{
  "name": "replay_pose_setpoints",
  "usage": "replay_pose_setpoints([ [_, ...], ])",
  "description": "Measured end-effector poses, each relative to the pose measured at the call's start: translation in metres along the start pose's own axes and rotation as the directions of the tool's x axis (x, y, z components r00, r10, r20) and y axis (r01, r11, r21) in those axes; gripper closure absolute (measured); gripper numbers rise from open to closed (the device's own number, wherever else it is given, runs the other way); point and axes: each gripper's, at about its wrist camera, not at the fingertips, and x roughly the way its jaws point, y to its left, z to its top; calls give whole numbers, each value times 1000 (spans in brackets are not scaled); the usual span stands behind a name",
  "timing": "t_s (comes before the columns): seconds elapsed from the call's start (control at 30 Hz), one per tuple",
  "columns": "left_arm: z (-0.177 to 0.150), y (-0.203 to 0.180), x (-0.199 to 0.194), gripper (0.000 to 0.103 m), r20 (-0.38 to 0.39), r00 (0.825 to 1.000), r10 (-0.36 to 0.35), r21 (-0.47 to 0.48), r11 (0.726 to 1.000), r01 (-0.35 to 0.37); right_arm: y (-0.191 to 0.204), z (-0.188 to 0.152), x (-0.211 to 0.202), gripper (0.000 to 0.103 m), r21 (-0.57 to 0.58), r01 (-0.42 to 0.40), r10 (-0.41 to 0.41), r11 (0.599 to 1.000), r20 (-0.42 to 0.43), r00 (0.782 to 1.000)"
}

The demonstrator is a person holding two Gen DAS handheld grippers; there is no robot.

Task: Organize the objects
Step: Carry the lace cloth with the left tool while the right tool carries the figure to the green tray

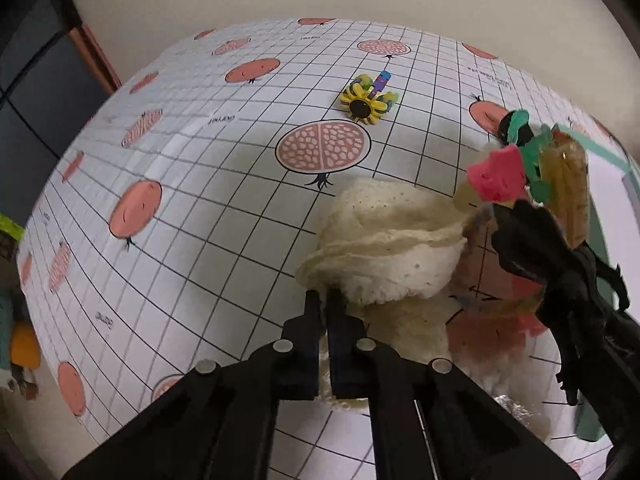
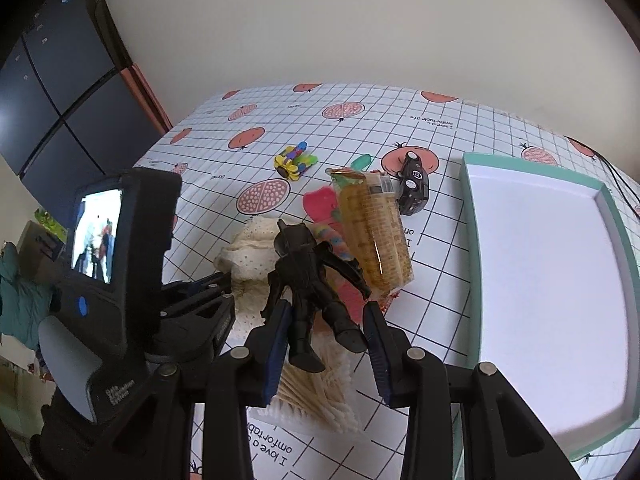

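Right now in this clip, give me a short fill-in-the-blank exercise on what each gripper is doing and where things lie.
1. The left gripper is shut on the cream ____.
2. The black action figure sits between the fingers of the ____ gripper.
3. The teal-rimmed tray holds ____ objects.
4. The black toy car rests on the ____.

Missing words: cloth; right; no; tablecloth

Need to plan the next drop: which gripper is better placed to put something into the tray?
Right. The right gripper has the black figure between its jaws, beside the tray; the left gripper pinches the cream cloth.
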Motion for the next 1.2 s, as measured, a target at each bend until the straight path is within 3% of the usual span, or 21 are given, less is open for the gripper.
replay_pose_setpoints([
  [0.23, 2, 24, -18, 101, 39, 993, -113, -126, 985, 117, -6, 0, -20, 64, 4, -18, 18, 1000, 52, 999],
  [0.53, 5, 35, -65, 101, 173, 969, -176, -159, 966, 204, -19, -3, -45, 64, 15, 0, -2, 1000, 92, 996],
  [0.93, 3, 39, -117, 101, 318, 925, -207, -160, 950, 267, -44, -7, -70, 64, 54, 27, -34, 998, 138, 990],
  [1.2, 6, 11, -141, 101, 373, 894, -247, -97, 948, 302, -76, -8, -75, 64, 119, 78, -96, 990, 149, 984],
])
